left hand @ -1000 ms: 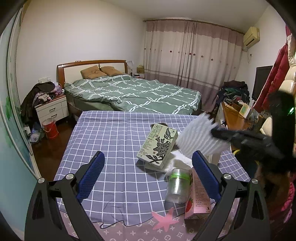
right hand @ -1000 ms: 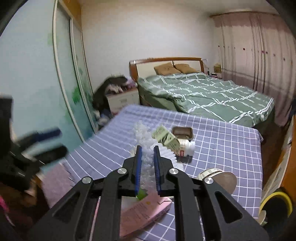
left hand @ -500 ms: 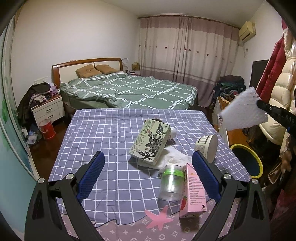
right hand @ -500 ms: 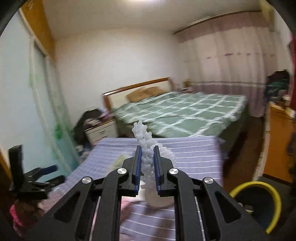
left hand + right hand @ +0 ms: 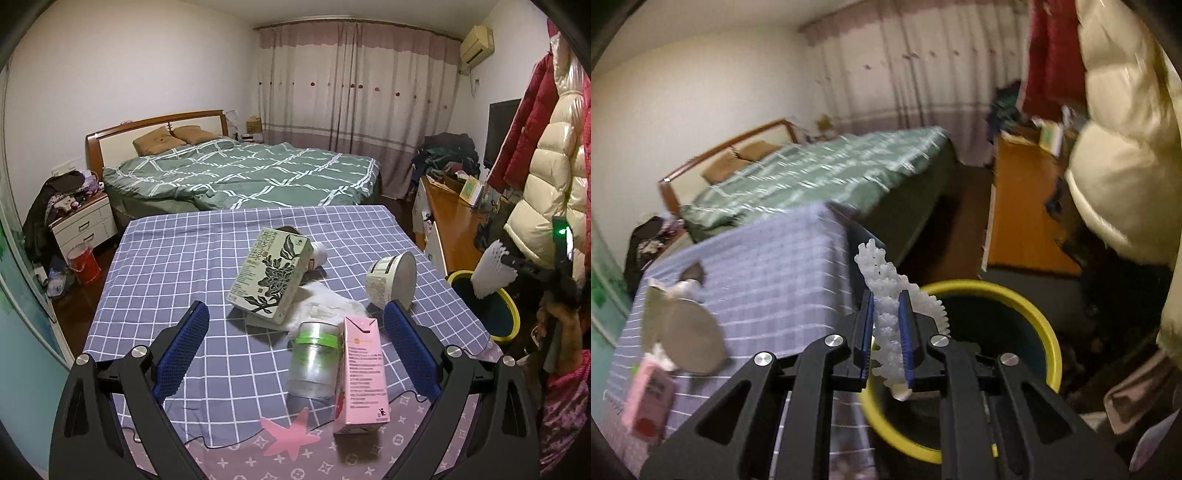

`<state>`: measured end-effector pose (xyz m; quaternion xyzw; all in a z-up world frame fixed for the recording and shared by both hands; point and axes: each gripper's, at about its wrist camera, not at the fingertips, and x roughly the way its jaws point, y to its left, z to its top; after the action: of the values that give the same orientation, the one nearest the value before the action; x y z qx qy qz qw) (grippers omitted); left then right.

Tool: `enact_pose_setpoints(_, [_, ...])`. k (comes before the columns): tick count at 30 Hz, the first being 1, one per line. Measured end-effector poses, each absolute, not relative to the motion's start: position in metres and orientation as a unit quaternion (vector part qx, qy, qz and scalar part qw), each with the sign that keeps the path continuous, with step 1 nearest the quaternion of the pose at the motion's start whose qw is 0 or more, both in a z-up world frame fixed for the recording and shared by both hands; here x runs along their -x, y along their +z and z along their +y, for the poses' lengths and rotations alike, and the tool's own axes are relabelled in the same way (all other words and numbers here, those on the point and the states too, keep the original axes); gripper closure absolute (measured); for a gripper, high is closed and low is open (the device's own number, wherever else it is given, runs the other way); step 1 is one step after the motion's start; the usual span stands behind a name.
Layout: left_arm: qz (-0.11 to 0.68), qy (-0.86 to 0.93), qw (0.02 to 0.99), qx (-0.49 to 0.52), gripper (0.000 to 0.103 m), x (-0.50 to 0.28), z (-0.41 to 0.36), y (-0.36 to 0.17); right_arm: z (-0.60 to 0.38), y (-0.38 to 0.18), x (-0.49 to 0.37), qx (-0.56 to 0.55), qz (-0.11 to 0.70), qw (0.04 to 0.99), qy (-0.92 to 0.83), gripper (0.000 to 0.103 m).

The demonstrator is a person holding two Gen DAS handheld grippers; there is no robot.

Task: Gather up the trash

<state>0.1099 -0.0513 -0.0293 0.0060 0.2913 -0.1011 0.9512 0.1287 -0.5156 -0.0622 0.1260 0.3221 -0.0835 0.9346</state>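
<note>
My right gripper (image 5: 885,299) is shut on a white bumpy foam sheet (image 5: 882,273) and holds it above the yellow-rimmed bin (image 5: 1045,332) beside the table. The left wrist view shows the same sheet (image 5: 491,273) over the bin (image 5: 511,306) at the right. Low over the table's near end, my left gripper (image 5: 295,314) stands open and holds nothing. Before it lie a clear jar with a green band (image 5: 314,362) and a pink carton (image 5: 362,369). Further back are a flower-print box (image 5: 267,273), a white tissue (image 5: 325,310), a tipped paper bowl (image 5: 391,277) and a white bottle (image 5: 319,254).
The table (image 5: 177,258) wears a blue checked cloth. A green bed (image 5: 240,173) stands behind it, with a nightstand (image 5: 83,221) and a red bucket (image 5: 84,260) at the left. A wooden desk (image 5: 454,214) and hanging coats (image 5: 546,177) crowd the right side by the bin.
My right gripper has swung the foam sheet off the table, to the right and down over the bin. The left gripper has shifted a little along the table, still open.
</note>
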Motion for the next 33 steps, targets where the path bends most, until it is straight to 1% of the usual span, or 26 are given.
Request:
enact_pose_setpoints(1, [0.292, -0.102, 0.951, -0.007, 0.009, -0.11, -0.053, -0.03, -0.517, -0.067, -0.128, -0.125, 0.324, 0.933, -0.092, 0.088])
enact_pose_setpoints(3, [0.294, -0.104, 0.95, -0.008, 0.009, -0.111, -0.055, -0.031, -0.523, -0.074, -0.131, -0.126, 0.328, 0.93, -0.105, 0.085])
enact_pose_setpoints(5, [0.296, -0.106, 0.949, -0.011, 0.009, -0.112, -0.058, -0.032, -0.527, -0.079, -0.13, -0.125, 0.328, 0.929, -0.116, 0.079])
enact_pose_setpoints(7, [0.298, -0.109, 0.948, -0.012, 0.009, -0.113, -0.06, -0.033, -0.528, -0.078, -0.128, -0.121, 0.324, 0.93, -0.124, 0.071])
enact_pose_setpoints(21, [0.334, -0.148, 0.931, -0.019, 0.009, -0.116, -0.076, -0.06, -0.52, -0.077, -0.126, -0.114, 0.324, 0.931, -0.121, 0.067])
enact_pose_setpoints(25, [0.35, -0.175, 0.919, -0.042, 0.015, -0.108, -0.092, -0.074, -0.52, -0.077, -0.126, -0.115, 0.325, 0.931, -0.119, 0.066])
enact_pose_setpoints(27, [0.362, -0.179, 0.913, -0.052, 0.016, -0.106, -0.098, -0.081, -0.52, -0.077, -0.126, -0.115, 0.325, 0.931, -0.119, 0.066])
enact_pose_setpoints(29, [0.376, -0.184, 0.907, -0.055, 0.022, -0.106, -0.102, -0.089, -0.52, -0.077, -0.125, -0.116, 0.325, 0.931, -0.118, 0.065])
enact_pose_setpoints(33, [0.399, -0.188, 0.895, -0.064, 0.029, -0.106, -0.109, -0.102, -0.519, -0.078, -0.125, -0.117, 0.325, 0.931, -0.117, 0.064])
